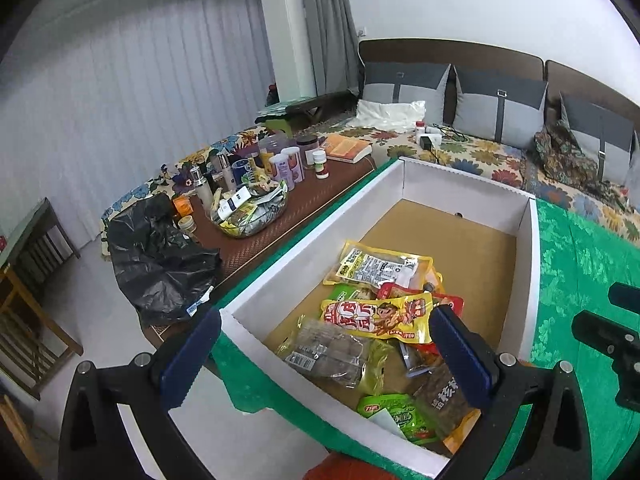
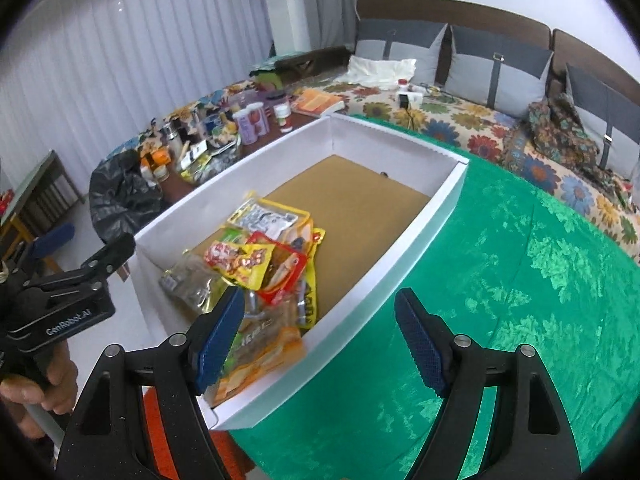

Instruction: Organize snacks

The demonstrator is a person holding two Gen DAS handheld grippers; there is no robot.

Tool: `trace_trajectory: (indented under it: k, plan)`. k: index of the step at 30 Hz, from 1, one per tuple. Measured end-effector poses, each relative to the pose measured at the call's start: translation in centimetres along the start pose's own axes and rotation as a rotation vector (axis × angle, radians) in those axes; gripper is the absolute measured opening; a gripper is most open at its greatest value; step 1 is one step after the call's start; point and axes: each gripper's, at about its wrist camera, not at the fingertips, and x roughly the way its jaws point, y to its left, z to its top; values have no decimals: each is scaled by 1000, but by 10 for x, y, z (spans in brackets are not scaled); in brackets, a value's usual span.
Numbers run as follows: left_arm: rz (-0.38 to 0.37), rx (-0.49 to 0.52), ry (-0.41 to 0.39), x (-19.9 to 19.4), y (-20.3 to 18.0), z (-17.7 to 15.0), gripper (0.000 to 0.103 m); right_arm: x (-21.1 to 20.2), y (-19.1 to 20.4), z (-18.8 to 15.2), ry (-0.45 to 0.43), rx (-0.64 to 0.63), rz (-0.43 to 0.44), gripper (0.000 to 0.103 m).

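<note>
A white cardboard box [image 1: 532, 256] with a brown floor sits on a green cloth [image 2: 520, 280]. Several snack packets are piled at its near end. Among them are a yellow cartoon packet [image 1: 376, 316] [image 2: 244, 260], a labelled yellow packet [image 1: 380, 266] and a clear packet of brown pieces [image 1: 328, 352]. A green packet [image 1: 396, 416] and an orange packet [image 2: 260, 356] lie there too. My left gripper [image 1: 326, 356] hovers open above the pile, holding nothing. My right gripper [image 2: 322, 342] is open over the box's near right wall [image 2: 400, 240], also holding nothing. Each gripper shows in the other's view: right [image 1: 612, 332], left [image 2: 80, 280].
Left of the box, a low brown table [image 1: 280, 236] holds bottles, jars, a glass bowl of packets [image 1: 256, 212], a black plastic bag [image 1: 160, 264] and an orange book [image 1: 348, 148]. Behind is a floral-covered sofa [image 1: 480, 152] with grey cushions. A hand [image 2: 40, 384] holds the left gripper.
</note>
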Motion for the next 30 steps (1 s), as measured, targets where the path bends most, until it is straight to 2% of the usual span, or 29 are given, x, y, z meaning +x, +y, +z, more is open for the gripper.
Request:
trace_trajectory:
  k: [7,12,23,30]
  plan:
    - [7,48,-8,-3,-2,-3,103,-1,17,1,29,-29,-21,81]
    - [-18,36,11,-2,0,-3,103,-1,26,5,51,-43,-32,81]
    - [-17,37,12,2,-2,-3,103,4,29,5,69,-42,-35,81]
    - [-25,2,55,6,0,-8,103,7,29,5,73,-41,-32,81]
